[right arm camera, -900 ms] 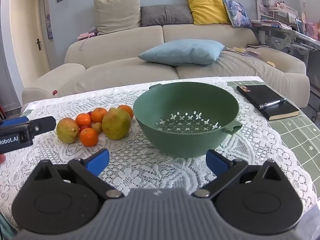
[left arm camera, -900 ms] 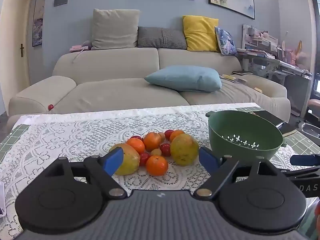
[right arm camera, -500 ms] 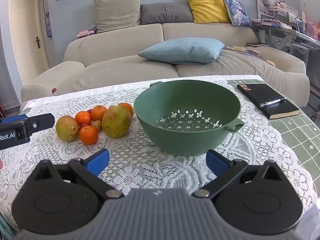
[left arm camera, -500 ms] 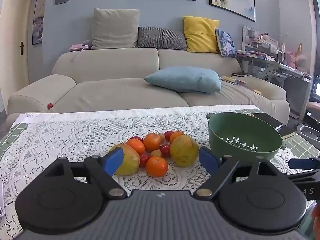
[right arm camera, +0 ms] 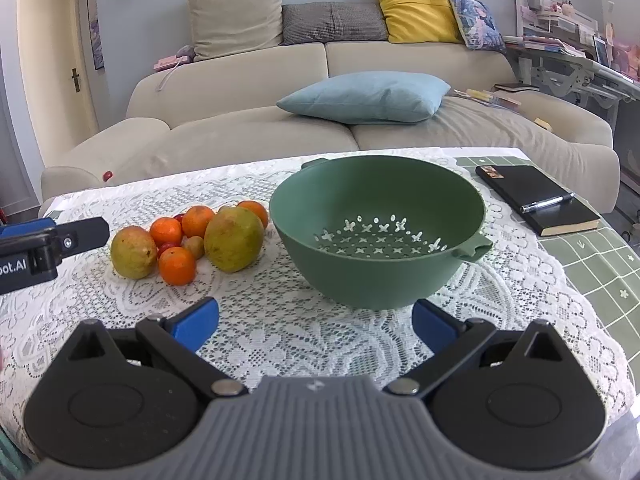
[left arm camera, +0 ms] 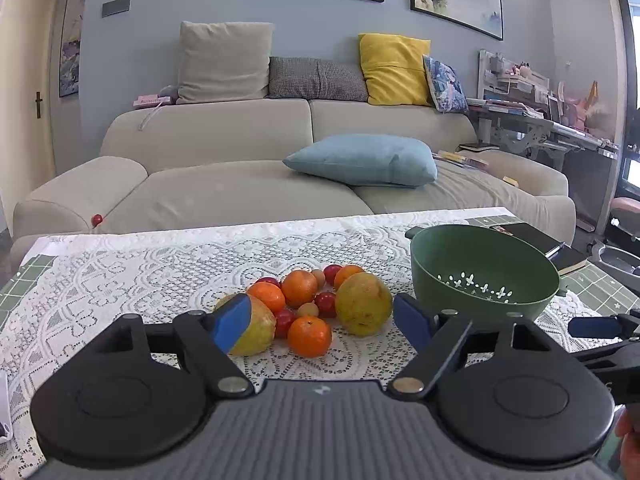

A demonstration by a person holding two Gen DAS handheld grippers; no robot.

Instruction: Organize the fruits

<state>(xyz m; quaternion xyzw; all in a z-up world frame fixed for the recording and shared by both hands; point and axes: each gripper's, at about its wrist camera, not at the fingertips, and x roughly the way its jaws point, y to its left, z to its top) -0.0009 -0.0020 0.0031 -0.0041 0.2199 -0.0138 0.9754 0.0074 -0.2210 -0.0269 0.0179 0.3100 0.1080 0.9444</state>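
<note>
A pile of fruit lies on the lace cloth: two yellow-green mangoes (left arm camera: pixel 363 304) (right arm camera: pixel 133 251), several oranges (left arm camera: pixel 309 335) (right arm camera: pixel 177 265) and small red tomatoes (left arm camera: pixel 325 302). An empty green colander (right arm camera: pixel 376 232) (left arm camera: pixel 480 270) stands to the right of the pile. My left gripper (left arm camera: pixel 322 322) is open, hanging just short of the pile, nothing between its blue pads. My right gripper (right arm camera: pixel 314 318) is open too, in front of the colander, with only cloth between its fingers. The left gripper's fingertip (right arm camera: pixel 80 232) shows at the left edge of the right wrist view.
A black notebook with a pen (right arm camera: pixel 538 204) lies right of the colander on the green checked mat (right arm camera: pixel 592 264). Behind the table is a beige sofa (left arm camera: pixel 240 184) with a blue cushion (left arm camera: pixel 362 160). A cluttered desk (left arm camera: pixel 552 128) stands at the right.
Both grippers have crept slightly forward; the fruit and colander look a little nearer. Nothing was gripped or moved.
</note>
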